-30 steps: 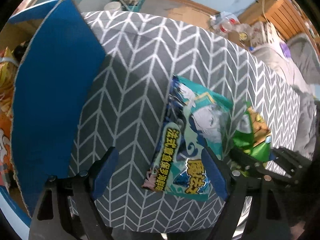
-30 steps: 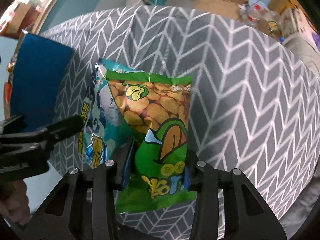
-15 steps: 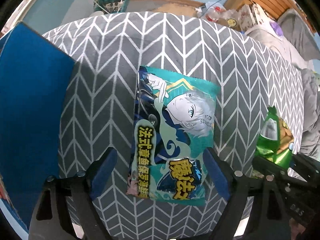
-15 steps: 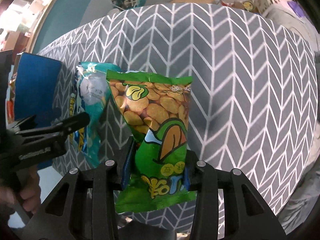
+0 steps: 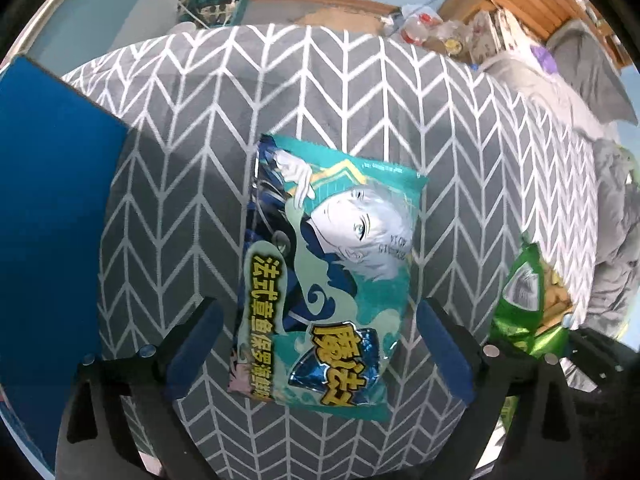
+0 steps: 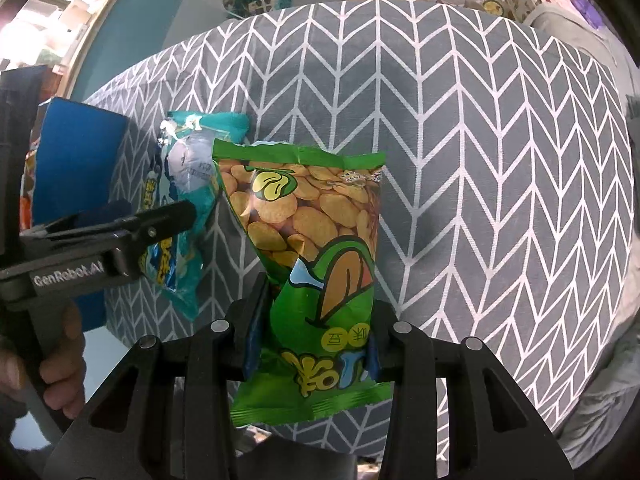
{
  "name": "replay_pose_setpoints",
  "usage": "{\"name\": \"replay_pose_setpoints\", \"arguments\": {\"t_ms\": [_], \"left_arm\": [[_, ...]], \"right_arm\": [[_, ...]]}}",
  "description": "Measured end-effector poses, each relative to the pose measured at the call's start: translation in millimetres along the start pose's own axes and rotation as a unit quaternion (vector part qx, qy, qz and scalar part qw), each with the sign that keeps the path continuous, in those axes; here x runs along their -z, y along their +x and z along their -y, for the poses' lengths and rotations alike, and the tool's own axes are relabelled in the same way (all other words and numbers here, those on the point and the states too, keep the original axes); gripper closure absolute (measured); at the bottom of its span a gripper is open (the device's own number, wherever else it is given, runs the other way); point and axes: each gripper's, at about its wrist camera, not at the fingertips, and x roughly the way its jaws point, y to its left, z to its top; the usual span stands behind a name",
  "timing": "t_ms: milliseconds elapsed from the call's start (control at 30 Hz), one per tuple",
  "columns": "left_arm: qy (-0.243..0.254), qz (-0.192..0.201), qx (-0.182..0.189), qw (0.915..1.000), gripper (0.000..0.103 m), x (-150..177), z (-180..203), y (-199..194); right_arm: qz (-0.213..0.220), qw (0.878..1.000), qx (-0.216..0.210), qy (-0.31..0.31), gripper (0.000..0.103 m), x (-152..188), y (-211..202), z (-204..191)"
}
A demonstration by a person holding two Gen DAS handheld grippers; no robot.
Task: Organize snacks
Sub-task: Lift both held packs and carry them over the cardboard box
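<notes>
Two snack bags: my right gripper is clamped on the green bag, lifted over the grey cloth; my left gripper is spread wide around the teal bag lying flat, beside a blue box

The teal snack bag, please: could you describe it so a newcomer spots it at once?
On the grey herringbone tablecloth, right of the blue box, lies the teal snack bag. It alone shows a white-haired anime character; the green snack bag shows beans.
</notes>
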Motion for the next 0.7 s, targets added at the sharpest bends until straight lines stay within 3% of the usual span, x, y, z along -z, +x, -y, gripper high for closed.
{"name": "replay_pose_setpoints", "arguments": {"t_ms": [333, 400, 467, 567, 700], "left_arm": [[0.005, -0.016, -0.029, 0.9994, 0.005, -6, 9, 36], [0.009, -0.014, -0.035, 0.9993, 0.011, -1, 3, 33], [0.018, -0.004, -0.046, 0.9988, 0.027, 3, 4, 26], [0.029, 0.004, -0.042, 0.9987, 0.041, 4, 3, 18], [0.027, 0.006, -0.033, 0.9991, 0.042, 5, -7, 11]], "right_arm": [[0.001, 1.000, 0.007, -0.003, 0.064, -1, 3, -7], [0.002, 1.000, 0.007, -0.002, 0.064, 0, 2, -7], [0.004, 1.000, 0.006, -0.002, 0.064, 0, 1, -8], [0.007, 1.000, 0.005, -0.004, 0.064, 0, -1, -12], [0.012, 1.000, 0.004, -0.008, 0.064, -1, -4, -22]]}}
